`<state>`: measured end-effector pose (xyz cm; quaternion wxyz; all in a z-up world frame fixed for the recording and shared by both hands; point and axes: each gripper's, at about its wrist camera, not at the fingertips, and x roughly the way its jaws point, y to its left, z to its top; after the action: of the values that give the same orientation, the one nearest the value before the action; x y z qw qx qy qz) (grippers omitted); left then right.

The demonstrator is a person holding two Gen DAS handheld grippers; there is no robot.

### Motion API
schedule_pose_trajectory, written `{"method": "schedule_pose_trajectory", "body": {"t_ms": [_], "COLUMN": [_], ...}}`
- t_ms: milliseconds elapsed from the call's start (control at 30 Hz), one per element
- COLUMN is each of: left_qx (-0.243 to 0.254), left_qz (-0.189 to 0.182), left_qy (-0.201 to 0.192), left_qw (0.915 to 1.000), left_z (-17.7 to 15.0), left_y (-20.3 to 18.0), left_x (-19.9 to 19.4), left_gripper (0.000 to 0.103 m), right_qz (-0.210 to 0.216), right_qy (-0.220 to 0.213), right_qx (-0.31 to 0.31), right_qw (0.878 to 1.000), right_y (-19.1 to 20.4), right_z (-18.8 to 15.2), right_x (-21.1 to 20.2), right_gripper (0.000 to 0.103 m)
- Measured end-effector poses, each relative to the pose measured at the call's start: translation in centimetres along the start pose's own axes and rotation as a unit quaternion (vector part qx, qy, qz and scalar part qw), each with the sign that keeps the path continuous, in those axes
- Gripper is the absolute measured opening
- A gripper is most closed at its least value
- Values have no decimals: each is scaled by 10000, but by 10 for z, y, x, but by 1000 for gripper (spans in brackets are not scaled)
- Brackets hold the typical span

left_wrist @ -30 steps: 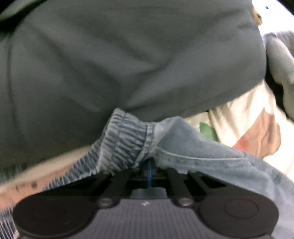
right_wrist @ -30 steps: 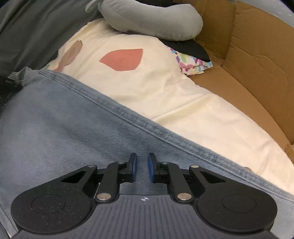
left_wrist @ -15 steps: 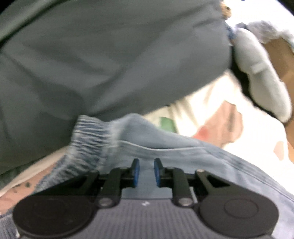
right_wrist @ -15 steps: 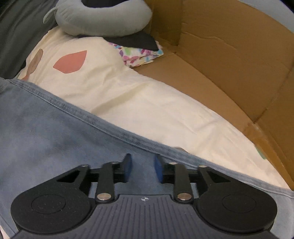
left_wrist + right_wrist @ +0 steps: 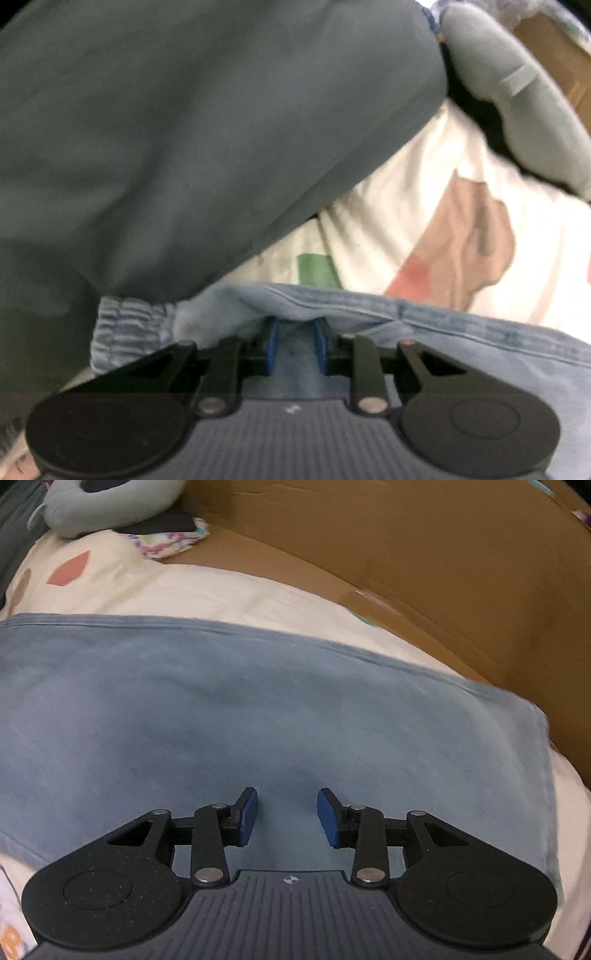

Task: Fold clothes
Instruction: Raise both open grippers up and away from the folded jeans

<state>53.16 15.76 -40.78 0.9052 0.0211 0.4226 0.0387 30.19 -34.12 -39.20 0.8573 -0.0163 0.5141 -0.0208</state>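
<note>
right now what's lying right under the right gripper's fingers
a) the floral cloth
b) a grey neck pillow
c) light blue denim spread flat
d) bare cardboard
c: in the right wrist view the right gripper has its fingers apart, opening, with nothing between them, over the flat light blue denim; the neck pillow, floral cloth and cardboard lie farther off.

Motion blur softens the denim garment at its right corner beside the cardboard box; its left side runs off frame. A denim fold hides the left gripper's fingertips, and a dark grey garment covers its elastic waistband's upper edge.
</note>
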Motion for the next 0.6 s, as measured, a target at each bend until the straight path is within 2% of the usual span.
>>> {"method": "schedule_pose_trajectory", "body": {"t_ms": [100,133,200,333,433,533,600], "left_qx": [22,1,-79,-172,-199,-151,-99], "left_qz": [26,26,36,40,-32,-152,-188], "left_qy": [171,210,252,277,251,339,438], "left_qw": [9998,9998,9996,9995,9995,9992,9988], "left_z": [7,9,9,-1,-11,-19,-19], "left_y": [-1,-1,1,8,16,25,33], "left_x": [1,-3,-14,-51,-86,-118,-135], "left_gripper": [24,23,25,28,32,38,38], "right_qz": [-128,-142,-189,-663,-593,-489,-321], "right_qy": [-50,-87,-173,-249,-208,-243,-234], "right_qx": [98,152,223,507,768,694,749], "right_qw": [9999,9997,9994,9962,9951,9961,9964], "right_y": [-17,-23,-35,-68,-89,-96,-101], "right_z": [-15,-18,-22,-21,-24,-24,-22], "right_x": [-2,-3,-4,-5,-13,-33,-51], "right_gripper": [60,61,61,59,52,52,52]}}
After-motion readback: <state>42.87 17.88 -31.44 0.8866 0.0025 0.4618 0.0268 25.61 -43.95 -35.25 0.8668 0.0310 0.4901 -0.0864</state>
